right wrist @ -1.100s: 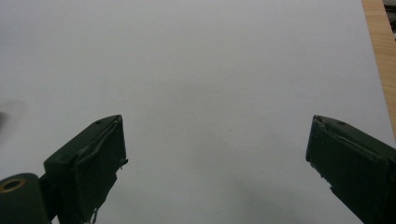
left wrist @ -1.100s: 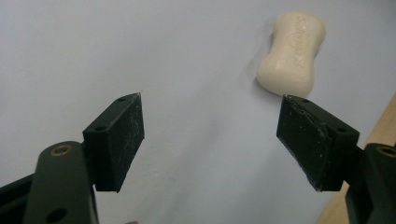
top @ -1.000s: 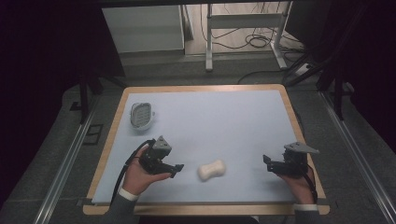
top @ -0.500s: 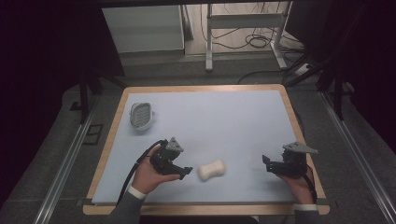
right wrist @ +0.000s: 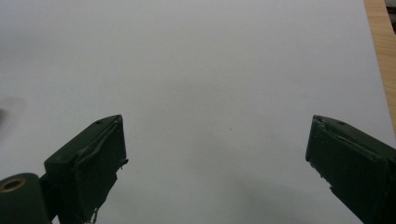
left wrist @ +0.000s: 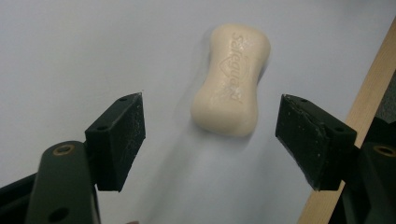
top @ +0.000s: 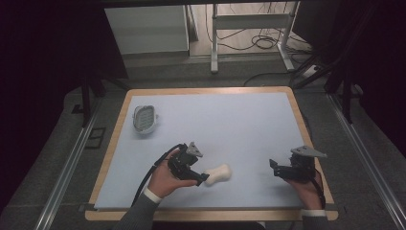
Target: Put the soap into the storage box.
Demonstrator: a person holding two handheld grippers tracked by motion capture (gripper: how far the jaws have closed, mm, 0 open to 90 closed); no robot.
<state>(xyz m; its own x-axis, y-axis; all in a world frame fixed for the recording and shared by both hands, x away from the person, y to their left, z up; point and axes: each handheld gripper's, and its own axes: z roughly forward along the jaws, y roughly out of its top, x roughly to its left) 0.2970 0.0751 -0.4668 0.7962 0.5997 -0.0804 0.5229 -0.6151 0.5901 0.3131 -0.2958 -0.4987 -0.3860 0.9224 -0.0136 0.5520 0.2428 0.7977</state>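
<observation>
My left gripper [left wrist: 210, 140] stands wide open with the soap bar [left wrist: 232, 79] just ahead between the jaw lines, untouched, its long axis running away from me. It lies near the tabletop's [top: 239, 120] front edge. Embossed: "Safeguard". My right gripper [right wrist: 215, 158], open and empty, sits farther off.

A lab test bay is showing: a wood-rimmed table [top: 306, 124], floor rails [top: 67, 167], loose cables [top: 261, 40], dark curtains [top: 48, 57].
</observation>
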